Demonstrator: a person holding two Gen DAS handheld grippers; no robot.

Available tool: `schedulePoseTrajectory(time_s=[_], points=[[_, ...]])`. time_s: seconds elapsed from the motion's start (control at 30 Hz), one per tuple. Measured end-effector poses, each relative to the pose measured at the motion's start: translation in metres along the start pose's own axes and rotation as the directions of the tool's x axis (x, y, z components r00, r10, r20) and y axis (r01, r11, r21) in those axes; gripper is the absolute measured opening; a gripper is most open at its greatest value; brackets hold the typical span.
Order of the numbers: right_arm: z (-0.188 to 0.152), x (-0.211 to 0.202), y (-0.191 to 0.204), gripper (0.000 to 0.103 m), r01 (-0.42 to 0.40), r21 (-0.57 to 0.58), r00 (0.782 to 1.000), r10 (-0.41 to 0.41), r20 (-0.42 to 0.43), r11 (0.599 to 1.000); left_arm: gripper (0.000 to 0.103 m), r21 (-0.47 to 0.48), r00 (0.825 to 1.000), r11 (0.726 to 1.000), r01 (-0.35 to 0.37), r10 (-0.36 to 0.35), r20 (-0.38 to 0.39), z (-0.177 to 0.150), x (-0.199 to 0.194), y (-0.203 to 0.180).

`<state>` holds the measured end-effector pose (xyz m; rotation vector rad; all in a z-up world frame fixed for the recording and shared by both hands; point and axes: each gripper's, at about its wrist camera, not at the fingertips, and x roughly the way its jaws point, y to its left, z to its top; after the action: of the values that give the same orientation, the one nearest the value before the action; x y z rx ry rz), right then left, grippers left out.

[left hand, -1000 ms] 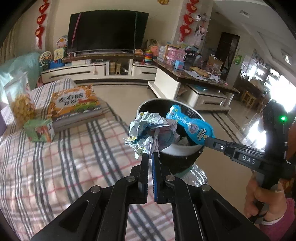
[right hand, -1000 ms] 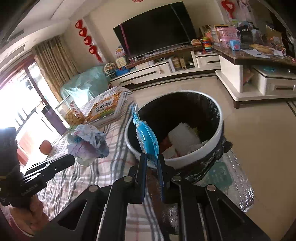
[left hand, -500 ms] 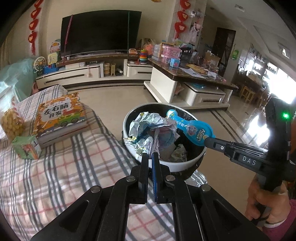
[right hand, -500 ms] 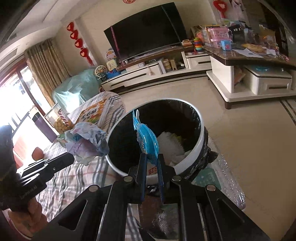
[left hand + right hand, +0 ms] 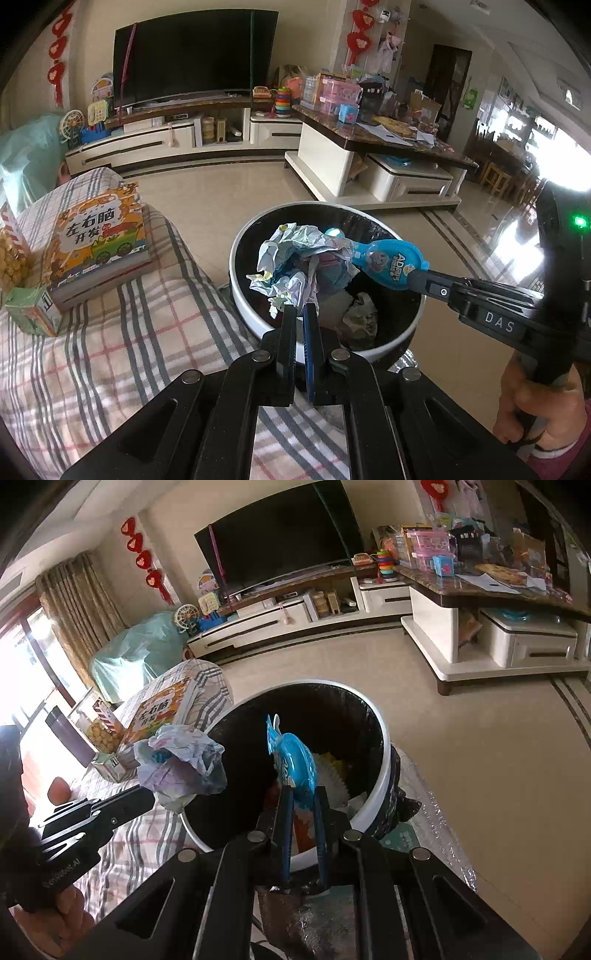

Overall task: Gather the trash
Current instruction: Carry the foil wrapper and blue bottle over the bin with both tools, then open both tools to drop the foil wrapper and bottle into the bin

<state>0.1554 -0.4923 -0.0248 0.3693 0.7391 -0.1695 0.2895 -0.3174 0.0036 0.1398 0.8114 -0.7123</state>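
Note:
My left gripper (image 5: pixel 300 310) is shut on a crumpled ball of paper (image 5: pixel 291 258), held over the mouth of the round white trash bin (image 5: pixel 243 306) with a black liner. In the right wrist view the same paper ball (image 5: pixel 181 764) hangs at the bin's left rim (image 5: pixel 384 746). My right gripper (image 5: pixel 301 794) is shut on a flat blue snack wrapper (image 5: pixel 293 760), standing on edge above the bin's opening. From the left wrist view the blue wrapper (image 5: pixel 388 262) sticks out of the right gripper's fingers (image 5: pixel 424 278). Other scraps lie inside the bin.
A plaid-covered surface (image 5: pixel 110 350) to the left carries a children's book (image 5: pixel 99 240), a small green carton (image 5: pixel 33 310) and a snack bag (image 5: pixel 11 254). A coffee table (image 5: pixel 369 155) and TV cabinet (image 5: pixel 166 144) stand beyond on the tiled floor. Shiny plastic (image 5: pixel 432 834) lies beside the bin.
Both grippers have moved toward the bin, which now looks larger and closer. The paper ball went from over the plaid cloth to over the bin's mouth; the blue wrapper is further above the opening.

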Motion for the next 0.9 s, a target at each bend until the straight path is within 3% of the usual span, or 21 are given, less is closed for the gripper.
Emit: schedulePoseTrajectory(time_s=[0.1,0.13,0.9], points=[[0.001,0.003,0.0,0.01,0.004,-0.005,1.0,-0.004,-0.005,1.0,0.002,0.0,1.0,1.0,-0.001,0.001,-0.004,0.004,0.004,-0.001],[0.001,0.004,0.001,0.0,0.004,-0.006,1.0,-0.004,-0.008,1.0,0.002,0.001,1.0,1.0,-0.001,0.001,-0.005,0.006,0.006,-0.002],[0.016,0.017,0.005,0.0,0.021,-0.018,0.999,-0.021,-0.026,1.0,0.003,0.008,0.999,1.0,-0.021,0.021,-0.05,0.018,0.033,-0.007]])
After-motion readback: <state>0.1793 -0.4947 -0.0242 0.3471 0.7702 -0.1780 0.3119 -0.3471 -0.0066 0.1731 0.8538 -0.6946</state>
